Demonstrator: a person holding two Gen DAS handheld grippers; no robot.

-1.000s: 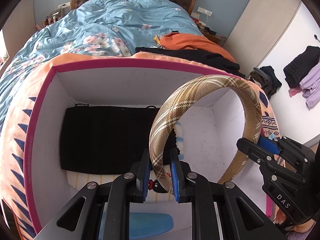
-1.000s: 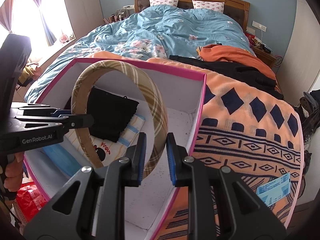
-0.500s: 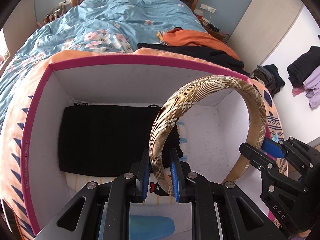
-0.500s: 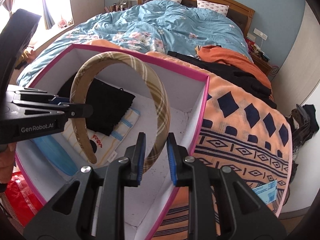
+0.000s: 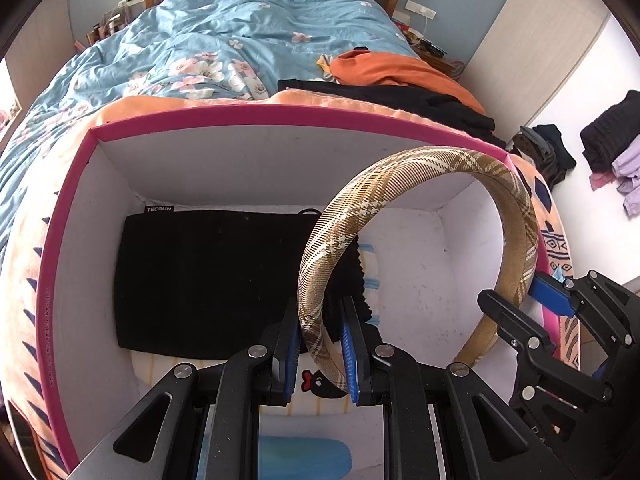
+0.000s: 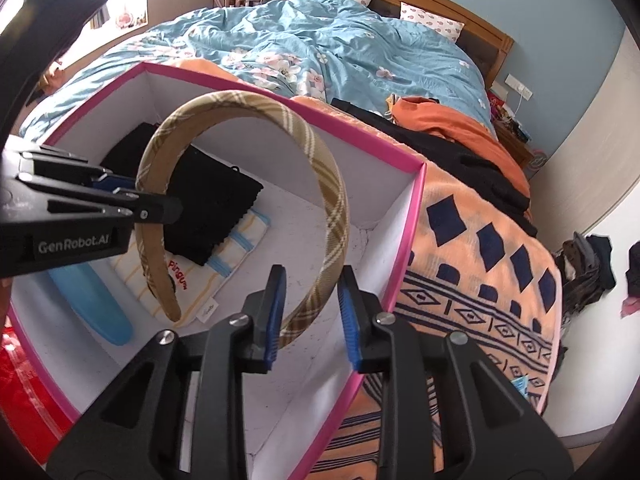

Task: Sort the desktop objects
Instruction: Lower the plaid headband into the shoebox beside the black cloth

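Currently the plaid headband (image 5: 400, 184) hangs as an upright arch over the open pink-rimmed box (image 5: 280, 114), carried at its two ends so that it can be lowered in without snagging the walls. The left tongs (image 5: 320, 344) are clamped together on one end of the band, pads pressing both faces; this grip bears the load. The right tongs (image 6: 310, 312) have just been opening: the other end of the band sits between the jaws, resting against the left-hand pad, with a clear gap to the right-hand pad, so that side no longer grips. In my judgement this is a release on one side, with the left keeping control for the final set-down. The band's free right end lies just inside the box's right wall, near its front right corner, above a bare stretch of white floor. Already in the box are a black pouch (image 5: 208, 276) lying flat toward the back left, on top of a striped cloth with a penguin print (image 6: 192, 280), and a blue oblong item (image 6: 92, 304) along the front left wall. The box itself stands on an orange patterned blanket (image 6: 480, 264) at the foot of the bed (image 6: 320, 40). Risk noted: held at one end only, the band may swing.
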